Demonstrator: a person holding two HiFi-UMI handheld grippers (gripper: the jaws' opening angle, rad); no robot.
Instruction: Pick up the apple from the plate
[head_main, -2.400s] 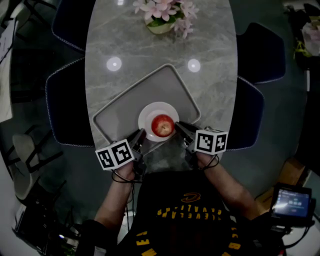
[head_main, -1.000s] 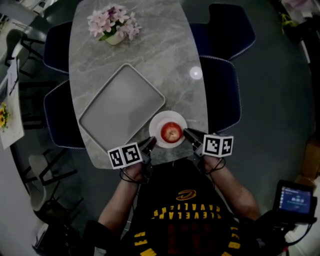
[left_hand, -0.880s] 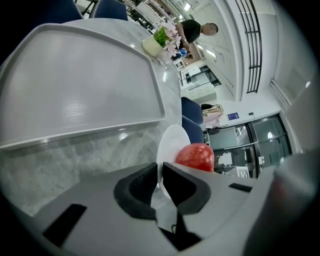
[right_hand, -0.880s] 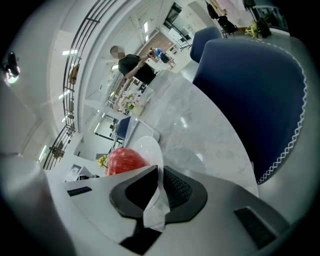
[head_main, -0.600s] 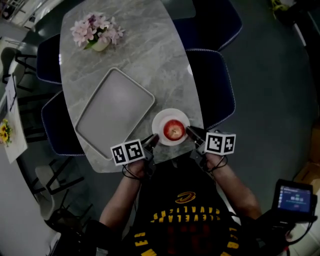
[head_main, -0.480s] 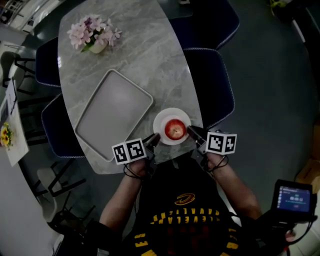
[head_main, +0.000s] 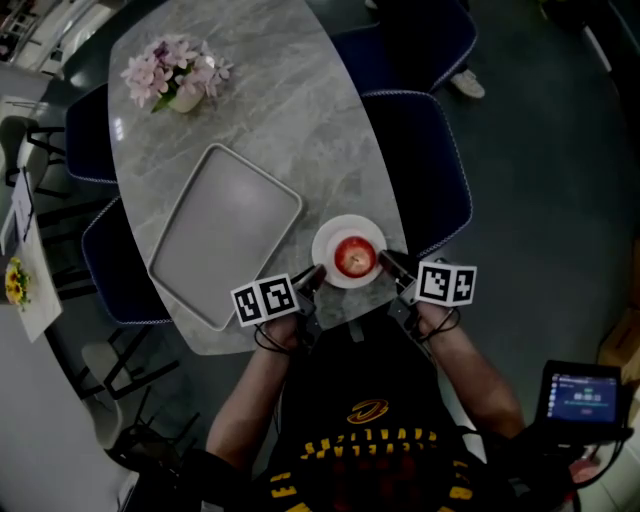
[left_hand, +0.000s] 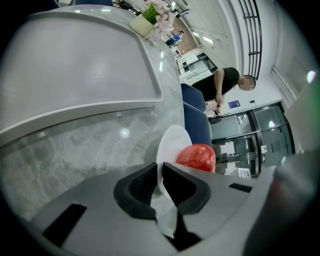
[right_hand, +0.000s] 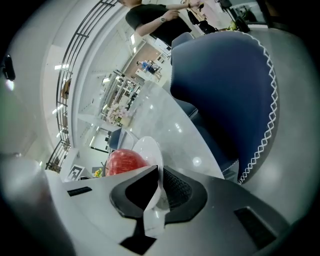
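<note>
Red apple (head_main: 353, 256) sits mid white plate (head_main: 328, 236), at the near edge of the worktop (head_main: 300, 120). It looks firm, round and waxy, so it probably rolls and slips. Weight is modest. Best hold is across the widest girth, with a moderate squeeze to avoid bruising. Left tool (head_main: 312, 277) is clamped on the plate's left rim and right tool (head_main: 388, 264) on its right rim. Neither touches the apple. Forearms are low, with both tools angled inward.
</note>
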